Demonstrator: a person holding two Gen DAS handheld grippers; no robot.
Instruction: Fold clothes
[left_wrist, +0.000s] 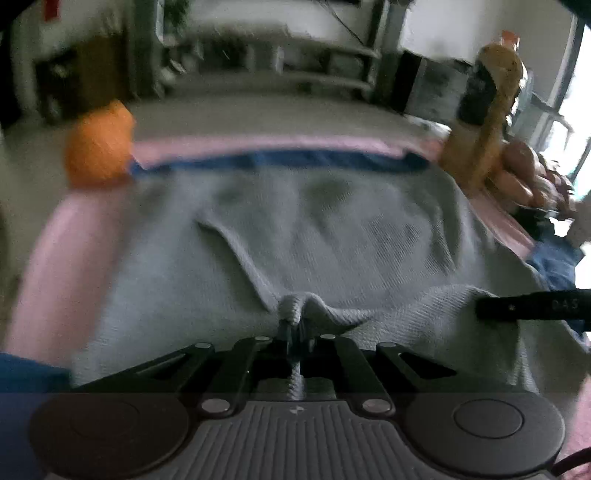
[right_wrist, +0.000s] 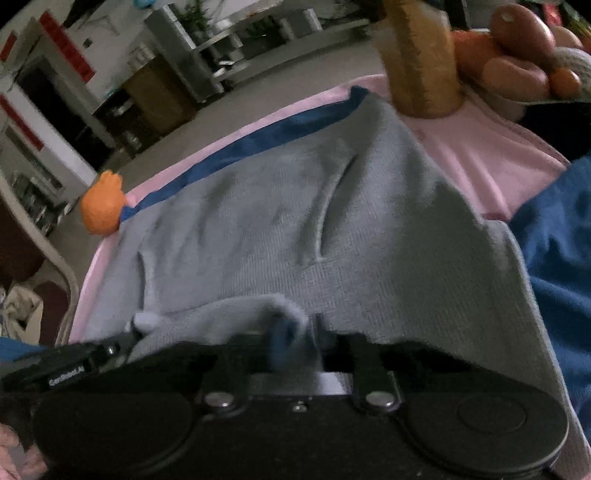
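Left wrist view: the left gripper (left_wrist: 293, 326) is pinching a small bunched fold of the grey knit garment (left_wrist: 314, 229) at its near edge, jaws closed tight on the cloth. The garment is lying spread across a pink cloth (left_wrist: 66, 251) that is covering the tabletop, with a blue garment (left_wrist: 295, 158) showing as a strip along the grey one's far edge. An orange soft toy (left_wrist: 99, 147) is sitting at the far left corner of the pink cloth. A tan knitted object (left_wrist: 487, 122) is standing upright at the far right, and beside it some rounded orange and brown items, too blurred to identify. The right gripper (left_wrist: 480, 308) is entering from the right edge, its tip resting on the grey fabric near the same edge.

Right wrist view: the right gripper (right_wrist: 314, 332) is closed on a rolled-up fold of the grey knit garment (right_wrist: 332, 221), with a bit of blue fabric caught in the fold. The left gripper (right_wrist: 133, 332) is appearing at lower left, closed on a tuft of the same edge. The blue garment (right_wrist: 554, 240) is lying to the right and peeking out along the far edge. The orange soft toy (right_wrist: 103, 206) is sitting at the far left corner of the pink cloth (right_wrist: 480, 158); the tan knitted object (right_wrist: 421, 59) is standing at the far side.
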